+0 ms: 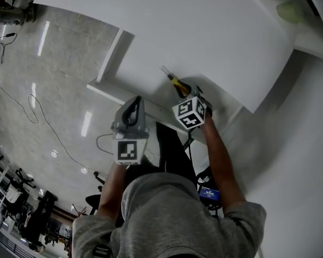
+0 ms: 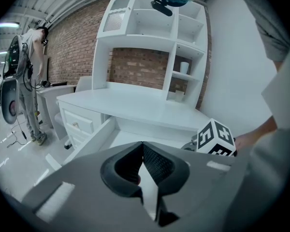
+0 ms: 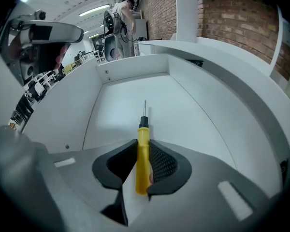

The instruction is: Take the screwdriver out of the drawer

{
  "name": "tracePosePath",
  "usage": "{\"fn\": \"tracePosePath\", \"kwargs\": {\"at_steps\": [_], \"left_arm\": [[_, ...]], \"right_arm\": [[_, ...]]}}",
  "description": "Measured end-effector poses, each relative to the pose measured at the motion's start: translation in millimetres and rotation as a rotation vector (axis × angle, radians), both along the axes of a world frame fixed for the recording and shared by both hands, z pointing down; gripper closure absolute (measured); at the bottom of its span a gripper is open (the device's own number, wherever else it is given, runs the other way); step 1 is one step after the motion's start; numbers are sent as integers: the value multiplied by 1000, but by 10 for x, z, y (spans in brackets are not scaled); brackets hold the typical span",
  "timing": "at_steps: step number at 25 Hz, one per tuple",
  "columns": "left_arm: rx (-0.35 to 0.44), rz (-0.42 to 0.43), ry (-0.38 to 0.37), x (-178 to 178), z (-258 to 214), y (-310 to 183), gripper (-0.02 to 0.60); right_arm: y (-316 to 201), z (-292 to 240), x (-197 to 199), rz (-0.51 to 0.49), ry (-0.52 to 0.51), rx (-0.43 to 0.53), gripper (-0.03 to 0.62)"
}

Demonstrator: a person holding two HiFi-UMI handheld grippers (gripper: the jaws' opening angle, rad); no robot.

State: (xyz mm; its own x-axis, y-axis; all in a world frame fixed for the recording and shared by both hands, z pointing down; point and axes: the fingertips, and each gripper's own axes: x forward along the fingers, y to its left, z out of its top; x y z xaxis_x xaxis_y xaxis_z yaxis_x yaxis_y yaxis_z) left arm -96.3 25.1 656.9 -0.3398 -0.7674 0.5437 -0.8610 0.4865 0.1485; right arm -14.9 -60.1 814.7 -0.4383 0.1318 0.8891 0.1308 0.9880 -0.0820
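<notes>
Screwdriver [image 3: 143,139] with a yellow plastic handle and a thin metal shaft is sitting clamped in the right gripper [image 3: 144,151]. The gripper's black ribbed pads are pressing on both sides of the handle, and the shaft is pointing out over the floor of the open white drawer [image 3: 193,115]. By the look of it, the grasp is made and the lift is what is remaining: the tool is hanging low between the drawer walls, not yet clear of them. The left gripper [image 2: 142,146] is hovering just beside the drawer front, its jaws drawn together on nothing. The white tabletop [image 1: 204,31] is jutting over the drawer's far part. No brand or wording is showing on the tool. Only the black-and-white square markers on the right gripper's cube [image 1: 191,113] are standing out, and a small dark label [image 3: 195,62] on the tabletop edge is proving too small for reading.
</notes>
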Motion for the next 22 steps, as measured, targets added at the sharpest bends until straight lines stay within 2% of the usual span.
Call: {"fn": "tracePosePath", "kwargs": {"at_steps": [7,13,22], "left_arm": [[31,15,-36,-64,-274,-37,569],[58,54,-71,-28,-621,-90,569],[117,130,-147,111,-1191,-285,569]], "right_arm": [[-15,-322,-46,10,-40,20,514],[-49,-810,-88,12,-103,69,514],[-238,-1530,45,110,-195,114,514]]}}
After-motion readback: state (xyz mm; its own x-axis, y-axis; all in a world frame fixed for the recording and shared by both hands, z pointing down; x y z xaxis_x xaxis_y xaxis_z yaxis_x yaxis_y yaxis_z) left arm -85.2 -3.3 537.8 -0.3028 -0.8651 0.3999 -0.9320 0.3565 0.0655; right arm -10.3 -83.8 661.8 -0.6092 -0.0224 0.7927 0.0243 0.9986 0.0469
